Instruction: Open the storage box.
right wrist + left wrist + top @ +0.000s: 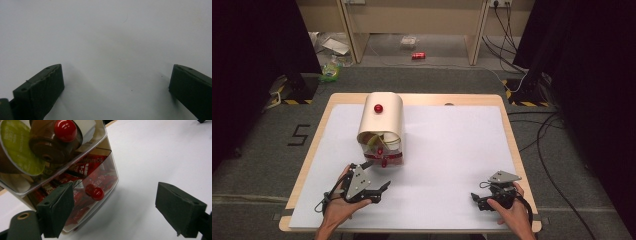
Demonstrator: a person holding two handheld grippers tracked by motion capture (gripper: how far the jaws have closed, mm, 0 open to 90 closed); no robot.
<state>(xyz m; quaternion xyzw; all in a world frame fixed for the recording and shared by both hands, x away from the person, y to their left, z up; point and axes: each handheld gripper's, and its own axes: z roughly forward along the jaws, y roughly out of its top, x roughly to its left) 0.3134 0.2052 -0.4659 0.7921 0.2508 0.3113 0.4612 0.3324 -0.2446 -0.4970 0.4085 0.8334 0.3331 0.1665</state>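
White sheet (447, 150) over wooden table (507, 125)

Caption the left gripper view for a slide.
Open left gripper facing a clear plastic two-drawer container, its lower red round knob just ahead of the black fingers.

left gripper (382, 192): black, grey plate | right gripper (477, 200): black, cabled

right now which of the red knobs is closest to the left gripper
The lowest red knob, on the clear bottom drawer packed with red packets, sits nearest the left gripper. The knob on the drawer above is higher, and the one on the cream lid is farthest.
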